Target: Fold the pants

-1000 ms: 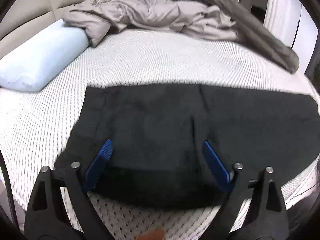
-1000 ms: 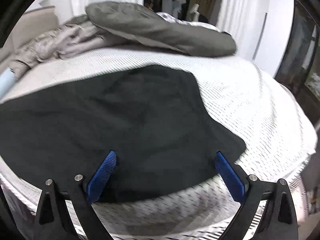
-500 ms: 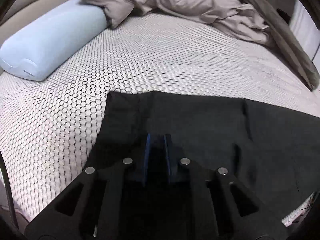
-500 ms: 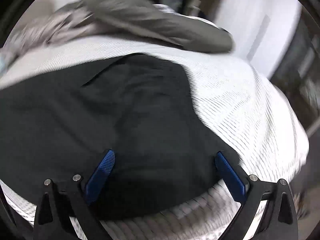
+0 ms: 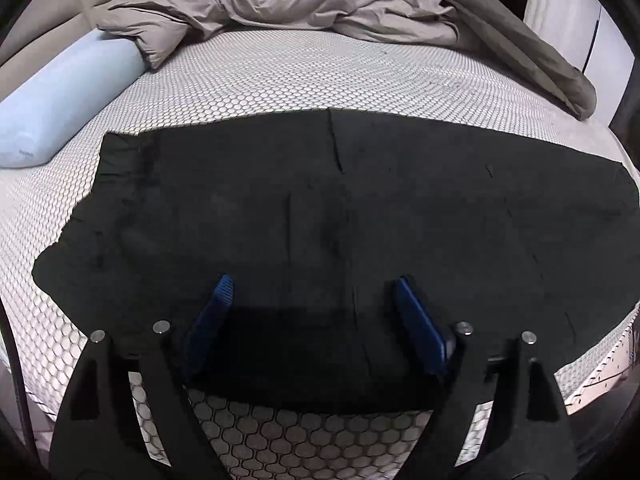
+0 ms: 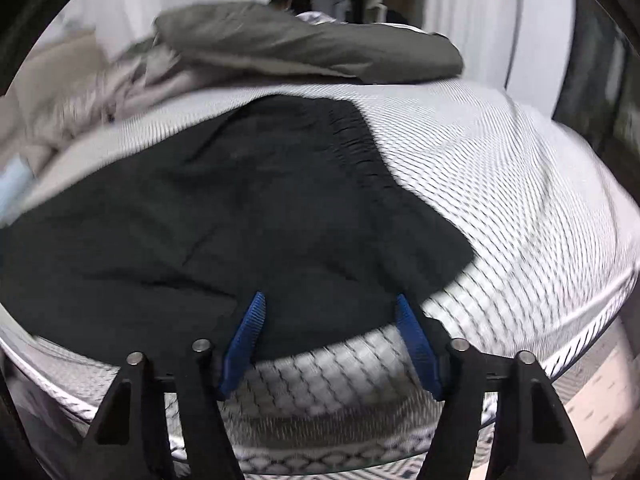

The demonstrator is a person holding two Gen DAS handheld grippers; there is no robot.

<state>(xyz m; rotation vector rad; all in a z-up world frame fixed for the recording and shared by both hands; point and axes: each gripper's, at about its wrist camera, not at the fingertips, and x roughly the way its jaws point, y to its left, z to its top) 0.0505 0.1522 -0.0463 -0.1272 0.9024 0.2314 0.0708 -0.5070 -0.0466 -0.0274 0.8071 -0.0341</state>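
Observation:
Black pants point(image 5: 320, 208) lie flat across the near part of a bed, legs together, running left to right. My left gripper point(image 5: 314, 284) is open, its blue pads hovering over the pants' near edge. In the right wrist view the pants point(image 6: 240, 208) show their gathered elastic waistband point(image 6: 360, 148) at the right end. My right gripper point(image 6: 330, 300) is open over the near edge of the waist end, holding nothing.
The bed has a white honeycomb-patterned mattress cover point(image 5: 280, 80). A light blue bolster pillow point(image 5: 60, 96) lies at the left. A crumpled beige-grey duvet point(image 5: 300, 4) is heaped along the far side, also in the right wrist view point(image 6: 300, 44). The mattress edge point(image 6: 560, 320) drops off near right.
My left gripper was shut half a second ago and is now open and pulled back over the pants' near edge. My right gripper narrowed its opening and shifted slightly.

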